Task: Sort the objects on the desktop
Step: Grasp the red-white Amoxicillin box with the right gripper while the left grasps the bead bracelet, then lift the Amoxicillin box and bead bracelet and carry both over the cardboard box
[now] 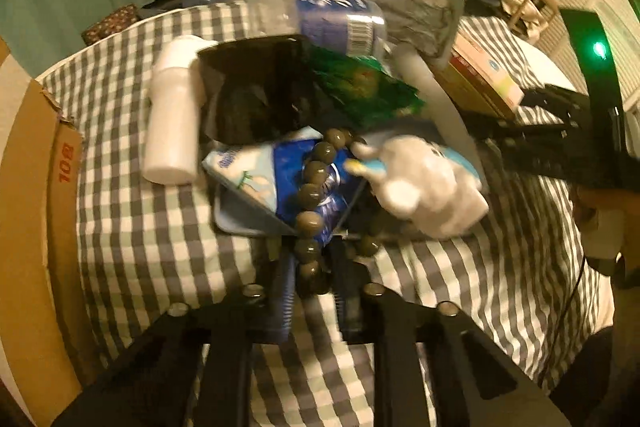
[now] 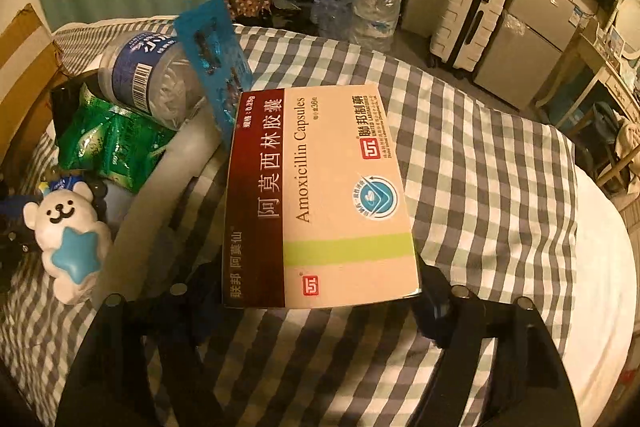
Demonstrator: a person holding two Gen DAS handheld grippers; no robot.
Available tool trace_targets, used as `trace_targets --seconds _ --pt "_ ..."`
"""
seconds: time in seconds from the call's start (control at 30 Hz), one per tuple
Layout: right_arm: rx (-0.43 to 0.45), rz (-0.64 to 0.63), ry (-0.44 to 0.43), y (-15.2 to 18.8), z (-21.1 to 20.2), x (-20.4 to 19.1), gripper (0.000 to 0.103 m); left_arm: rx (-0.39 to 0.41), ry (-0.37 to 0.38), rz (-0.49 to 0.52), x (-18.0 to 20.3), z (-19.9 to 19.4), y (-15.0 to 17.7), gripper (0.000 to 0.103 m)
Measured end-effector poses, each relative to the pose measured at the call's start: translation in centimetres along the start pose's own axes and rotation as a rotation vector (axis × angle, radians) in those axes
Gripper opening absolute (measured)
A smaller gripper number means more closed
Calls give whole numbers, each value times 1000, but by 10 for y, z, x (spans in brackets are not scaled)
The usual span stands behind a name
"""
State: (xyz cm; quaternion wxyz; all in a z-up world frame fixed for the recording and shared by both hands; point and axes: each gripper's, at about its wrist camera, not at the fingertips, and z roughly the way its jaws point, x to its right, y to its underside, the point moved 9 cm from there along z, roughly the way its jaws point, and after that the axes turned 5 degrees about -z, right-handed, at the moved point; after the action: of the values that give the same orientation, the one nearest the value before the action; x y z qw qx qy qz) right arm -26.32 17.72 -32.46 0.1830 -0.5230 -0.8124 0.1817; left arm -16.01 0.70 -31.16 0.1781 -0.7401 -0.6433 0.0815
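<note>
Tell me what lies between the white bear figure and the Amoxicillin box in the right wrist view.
In the right wrist view, a pale tray rim runs between the white bear figure and the Amoxicillin box, with checkered cloth beneath. The right claw holds the box.

L gripper (image 1: pixel 312 267): fingers close together, pinched on a bead string at the tips, pointing fwd and slightly down, low over the surface. R gripper (image 2: pixel 320 291): jaws spread wide, clamped on both sides of a flat box, held roughly level. In the left wrist view the R gripper's black body (image 1: pixel 576 143) sits off to the right, person's hand (image 1: pixel 604 227) behind it
</note>
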Motion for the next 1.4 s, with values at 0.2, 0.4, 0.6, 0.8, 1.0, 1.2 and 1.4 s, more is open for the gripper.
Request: trace_targets --seconds 0.2,0.4,0.6,0.8,1.0,1.2,1.4 --pt "-11 63 -2 1 -3 3 75 43 0 9 3 -16 -11 11" --pt "24 108 -1 -4 -18 6 75 88 -7 2 -2 -30 -18 11" --pt "84 181 -6 -11 -38 10 75 148 -16 22 1 -48 -31 11" --pt "158 237 28 -18 -68 20 75 202 -35 24 6 -66 -40 11" --pt "219 238 59 -24 -103 17 75 275 -40 17 6 -95 -48 11" --pt "283 218 80 -33 -137 3 75 344 -48 6 2 -123 -55 11" --pt "342 193 100 -46 -165 -6 75 394 -58 -3 0 -145 -57 11"
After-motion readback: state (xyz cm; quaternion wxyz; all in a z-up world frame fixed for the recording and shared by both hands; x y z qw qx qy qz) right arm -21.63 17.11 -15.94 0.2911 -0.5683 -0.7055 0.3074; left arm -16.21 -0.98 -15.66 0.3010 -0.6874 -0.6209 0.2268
